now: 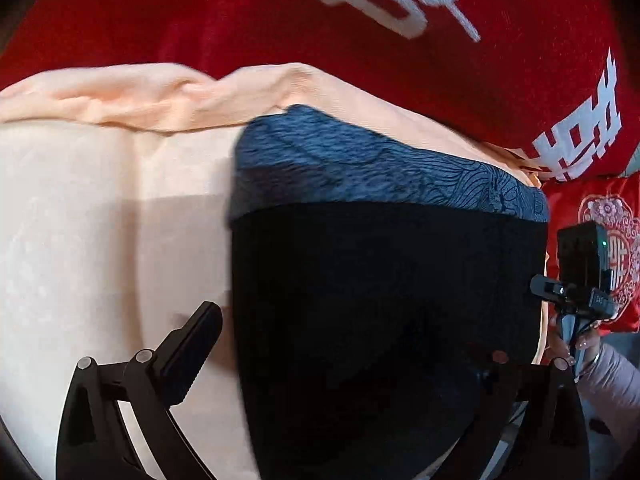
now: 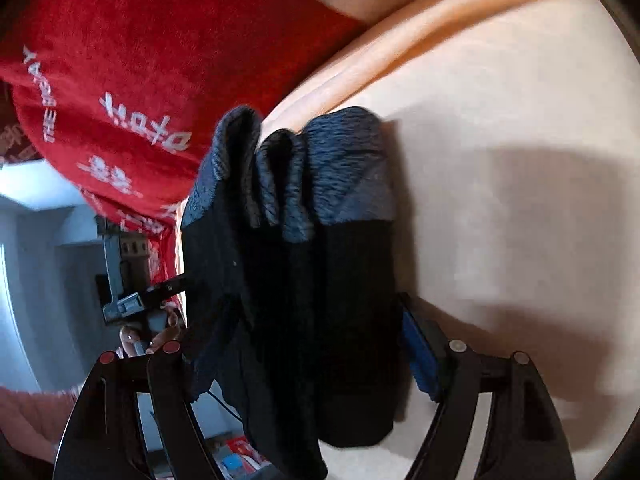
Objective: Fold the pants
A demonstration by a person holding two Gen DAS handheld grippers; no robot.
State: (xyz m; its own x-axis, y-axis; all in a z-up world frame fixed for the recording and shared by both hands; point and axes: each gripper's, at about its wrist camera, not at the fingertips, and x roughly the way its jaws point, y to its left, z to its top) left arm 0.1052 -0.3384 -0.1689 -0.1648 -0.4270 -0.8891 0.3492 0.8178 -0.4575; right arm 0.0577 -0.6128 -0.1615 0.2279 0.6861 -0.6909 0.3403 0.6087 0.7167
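Dark pants (image 1: 384, 300) with a blue-grey fleecy band are held up over a peach sheet (image 1: 100, 220). The left gripper (image 1: 340, 360) has one finger (image 1: 192, 348) seen beside the cloth; the other is hidden, so its grip cannot be told. The right gripper (image 2: 304, 344) is pinched on bunched pants (image 2: 296, 260). A red blanket (image 1: 240, 20) is seen behind.

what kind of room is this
Probably a bedroom at home: the pants lie on a peach sheet, with a red blanket bearing white characters and a red embroidered cushion behind.
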